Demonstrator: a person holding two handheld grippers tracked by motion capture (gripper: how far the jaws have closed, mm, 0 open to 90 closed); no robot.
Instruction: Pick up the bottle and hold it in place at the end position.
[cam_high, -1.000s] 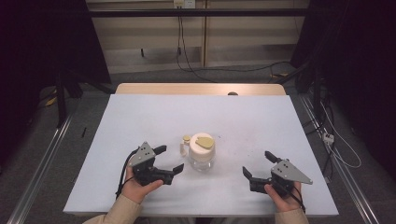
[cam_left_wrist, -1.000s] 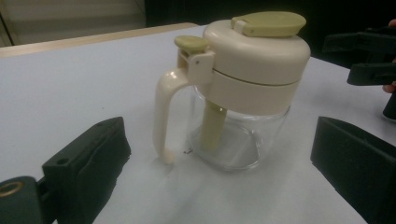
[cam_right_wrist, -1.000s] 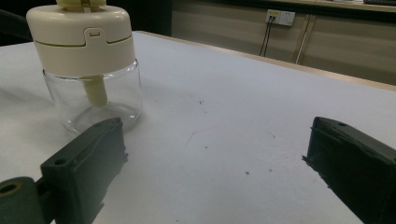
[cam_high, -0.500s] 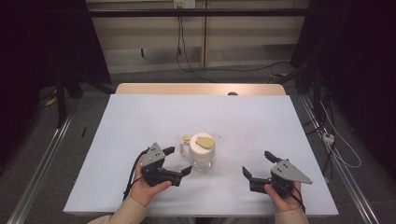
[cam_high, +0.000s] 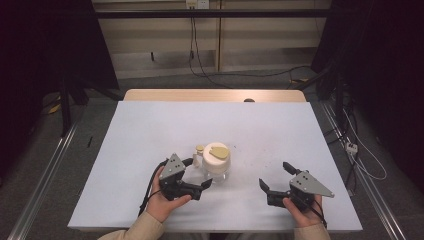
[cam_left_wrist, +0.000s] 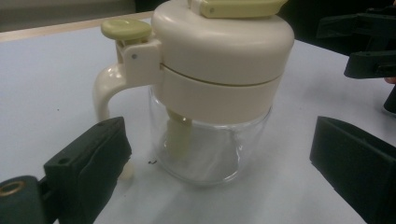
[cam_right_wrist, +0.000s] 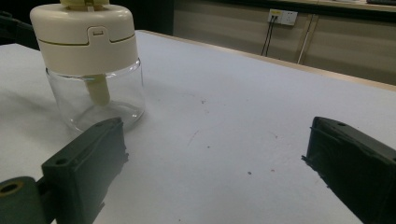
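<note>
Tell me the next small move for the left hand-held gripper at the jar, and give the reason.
Probably ease the left hand-held gripper a little further forward, then close on the glass jar. Its jaws stand open on either side of the glass body but not touching it, so a grasp looks nearly lined up. The right hand-held gripper is open, apart from the jar.

Surface: white rectangular table (cam_high: 150, 130) with wooden far edge.
On it: clear glass jar with cream plastic lid (cam_high: 215, 162), upright near front.
</note>
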